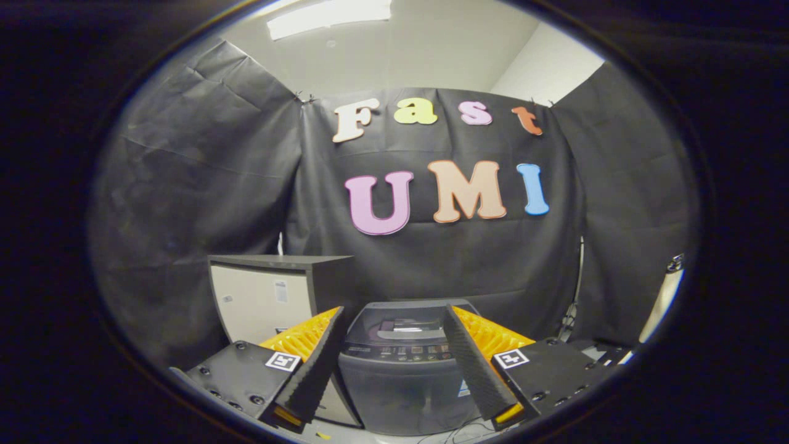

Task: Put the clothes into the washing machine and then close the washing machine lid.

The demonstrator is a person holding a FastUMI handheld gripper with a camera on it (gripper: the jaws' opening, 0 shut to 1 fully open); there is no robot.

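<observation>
The washer [404, 364] stands against the booth's black cloth wall [505, 259], its dark see-through lid [400, 324] down flat over the tub; what is inside the tub cannot be made out through it. The gripper [394, 364] hangs in front of the washer with its fingers spread wide and holding nothing, the washer showing between them. A pale cabinet [265, 296] stands just beside the washer, against the same wall.
</observation>
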